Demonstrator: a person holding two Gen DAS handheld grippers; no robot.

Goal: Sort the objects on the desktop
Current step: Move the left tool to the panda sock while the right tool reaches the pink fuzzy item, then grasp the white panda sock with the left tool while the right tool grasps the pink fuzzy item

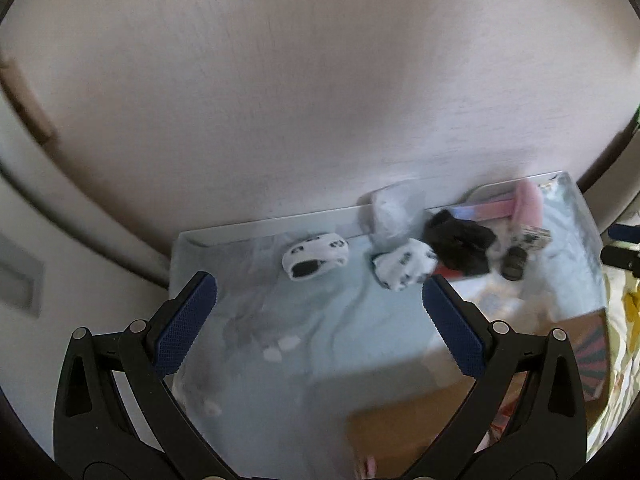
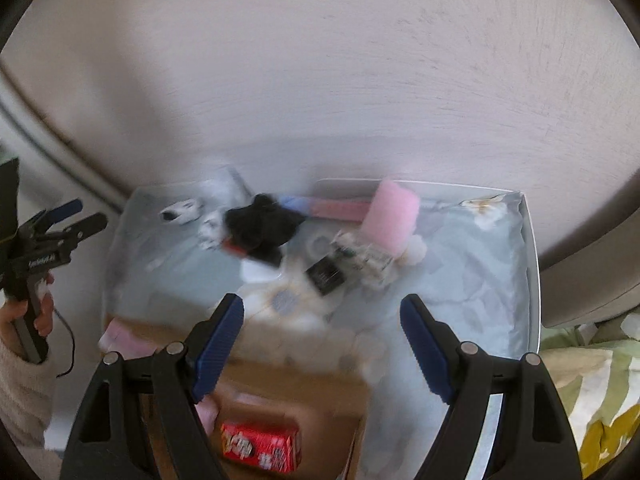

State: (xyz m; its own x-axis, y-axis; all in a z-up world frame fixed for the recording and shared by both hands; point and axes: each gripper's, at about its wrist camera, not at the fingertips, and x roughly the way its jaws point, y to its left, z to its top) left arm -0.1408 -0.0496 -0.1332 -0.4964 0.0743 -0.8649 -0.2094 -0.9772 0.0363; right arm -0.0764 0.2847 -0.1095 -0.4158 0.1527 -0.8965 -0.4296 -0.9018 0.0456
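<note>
A desktop covered by a pale blue cloth (image 1: 328, 332) holds two white patterned rolled socks (image 1: 314, 260) (image 1: 404, 268), a black cloth bundle (image 1: 460, 242), a pink sponge (image 2: 394, 214) and a small black box (image 2: 326, 274). My left gripper (image 1: 320, 292) is open and empty, above the cloth just short of the socks. My right gripper (image 2: 322, 312) is open and empty, above a brown cardboard box (image 2: 288, 392) that holds a red packet (image 2: 260, 446). The left gripper also shows in the right wrist view (image 2: 76, 216), held by a hand.
A pale wall (image 1: 320, 80) stands right behind the desktop. The white tray edge (image 2: 532, 264) bounds the right side. A green and yellow floral fabric (image 2: 592, 396) lies beyond it. The cardboard box (image 1: 420, 428) also shows in the left wrist view, at the near edge.
</note>
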